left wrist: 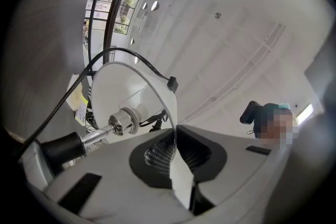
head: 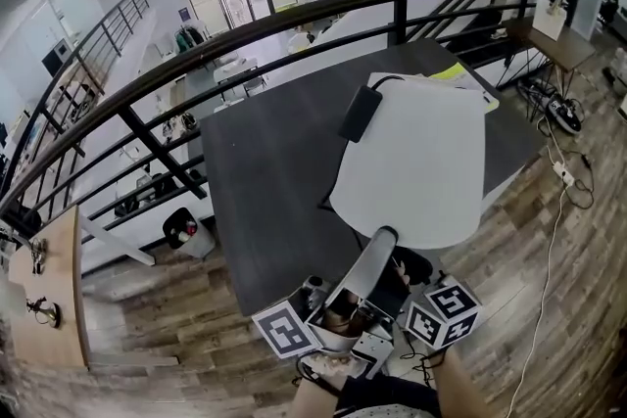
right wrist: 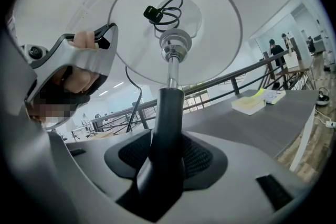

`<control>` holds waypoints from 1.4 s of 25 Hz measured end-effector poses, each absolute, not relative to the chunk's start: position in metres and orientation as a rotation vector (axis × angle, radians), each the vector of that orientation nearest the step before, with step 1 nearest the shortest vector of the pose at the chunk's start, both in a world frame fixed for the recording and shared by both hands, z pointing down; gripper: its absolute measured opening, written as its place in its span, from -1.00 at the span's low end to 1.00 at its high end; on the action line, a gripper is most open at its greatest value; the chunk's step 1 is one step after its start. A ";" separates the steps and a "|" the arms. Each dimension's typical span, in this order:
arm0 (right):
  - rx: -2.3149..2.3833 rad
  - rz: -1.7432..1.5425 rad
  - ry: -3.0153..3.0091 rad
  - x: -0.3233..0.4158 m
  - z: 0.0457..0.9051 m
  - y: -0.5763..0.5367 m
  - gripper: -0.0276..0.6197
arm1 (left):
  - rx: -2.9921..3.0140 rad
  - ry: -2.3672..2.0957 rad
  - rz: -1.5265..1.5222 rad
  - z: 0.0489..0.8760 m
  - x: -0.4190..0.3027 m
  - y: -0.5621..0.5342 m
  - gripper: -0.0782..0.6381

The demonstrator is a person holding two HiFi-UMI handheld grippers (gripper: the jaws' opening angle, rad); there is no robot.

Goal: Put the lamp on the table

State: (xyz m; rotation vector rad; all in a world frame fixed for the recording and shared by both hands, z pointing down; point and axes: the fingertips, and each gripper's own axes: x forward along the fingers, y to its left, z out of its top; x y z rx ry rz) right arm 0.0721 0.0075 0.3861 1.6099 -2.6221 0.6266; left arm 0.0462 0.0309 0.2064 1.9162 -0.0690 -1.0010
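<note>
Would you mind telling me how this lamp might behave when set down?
Likely top-heavy: the wide lampshade sits on a slim stem, so it may tip. The shade's thin rim, pinched by the left gripper, probably flexes. The trailing cable could snag.

The worktop [head: 265, 171] is a dark grey, matte rectangle standing on a wood-plank floor [head: 167, 318] beside a black railing. At its far right corner lies a yellow pad [head: 460, 71], with a white booklet [right wrist: 275, 96] just beside it. A black oblong block [head: 361, 113] with a cable shows near the middle; whether it rests on the surface cannot be told. On the floor to the right lie a white power strip [head: 563, 173] and loose cables [head: 554, 108].
</note>
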 end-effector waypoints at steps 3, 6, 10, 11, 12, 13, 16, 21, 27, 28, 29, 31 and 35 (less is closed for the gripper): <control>1.619 0.623 -2.615 0.072 0.388 -0.018 -0.29 | 1.909 -0.069 -1.003 0.209 0.045 0.005 -0.67; 1.629 0.620 -2.609 0.069 0.389 -0.046 -0.29 | 1.903 -0.077 -1.002 0.209 0.042 -0.022 -0.67; 1.657 0.631 -2.615 0.068 0.390 -0.079 -0.29 | 1.910 -0.078 -0.992 0.210 0.044 -0.053 -0.67; 1.659 0.635 -2.616 0.068 0.390 -0.087 -0.29 | 1.910 -0.079 -0.990 0.210 0.043 -0.061 -0.68; 1.659 0.637 -2.614 0.067 0.390 -0.096 -0.29 | 1.907 -0.081 -0.989 0.210 0.042 -0.070 -0.68; 1.657 0.637 -2.610 0.066 0.390 -0.104 -0.29 | 1.902 -0.082 -0.989 0.211 0.040 -0.079 -0.68; 1.652 0.639 -2.597 0.064 0.388 -0.128 -0.29 | 1.886 -0.083 -0.991 0.209 0.037 -0.106 -0.67; 1.674 0.632 -2.588 0.070 0.385 -0.168 -0.29 | 1.875 -0.072 -0.985 0.206 0.043 -0.145 -0.68; 1.683 0.624 -2.578 0.072 0.389 -0.207 -0.29 | 1.873 -0.066 -0.975 0.210 0.044 -0.187 -0.67; 1.685 0.623 -2.577 0.072 0.389 -0.213 -0.29 | 1.873 -0.065 -0.973 0.211 0.043 -0.193 -0.67; 1.687 0.622 -2.576 0.072 0.390 -0.218 -0.29 | 1.873 -0.064 -0.971 0.211 0.043 -0.198 -0.67; 1.691 0.621 -2.573 0.071 0.390 -0.227 -0.29 | 1.871 -0.063 -0.968 0.212 0.042 -0.208 -0.67; 1.686 0.634 -2.563 0.071 0.394 -0.241 -0.29 | 1.859 -0.066 -0.963 0.216 0.042 -0.223 -0.67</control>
